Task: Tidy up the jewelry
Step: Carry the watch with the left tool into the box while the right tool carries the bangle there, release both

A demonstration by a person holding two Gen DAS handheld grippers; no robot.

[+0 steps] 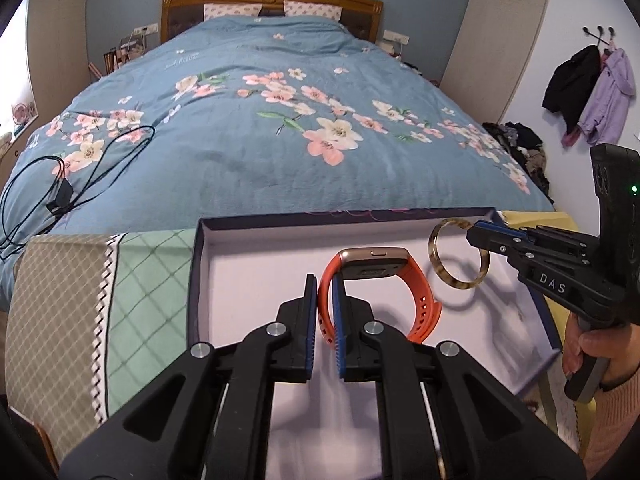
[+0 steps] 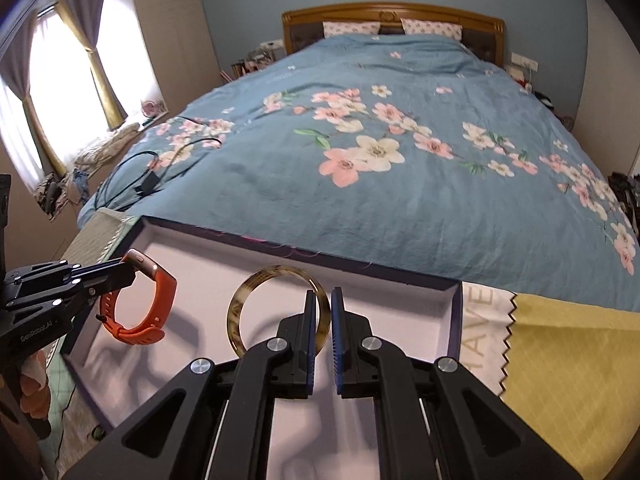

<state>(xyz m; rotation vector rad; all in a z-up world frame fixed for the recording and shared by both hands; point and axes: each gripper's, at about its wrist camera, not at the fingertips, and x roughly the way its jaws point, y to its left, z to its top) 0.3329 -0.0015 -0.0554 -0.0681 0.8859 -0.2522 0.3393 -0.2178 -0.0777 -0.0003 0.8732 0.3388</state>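
While our left gripper (image 1: 325, 280) clamps the orange watch (image 1: 384, 280) above the box (image 1: 248, 224), our right gripper (image 2: 320, 296) pinches the bangle (image 2: 256, 292). Both hang over its white floor.

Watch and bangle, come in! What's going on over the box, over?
Left gripper shut on orange watch. Right gripper shut on bangle. Both held over the open box, which looks empty. Nothing in the way.

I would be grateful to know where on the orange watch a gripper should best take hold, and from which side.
Grip the orange watch on its strap beside the gold case, coming along the loop's opening so one finger goes inside and one outside. The strap is thin and flat there, and the left gripper holds it this way above the box.
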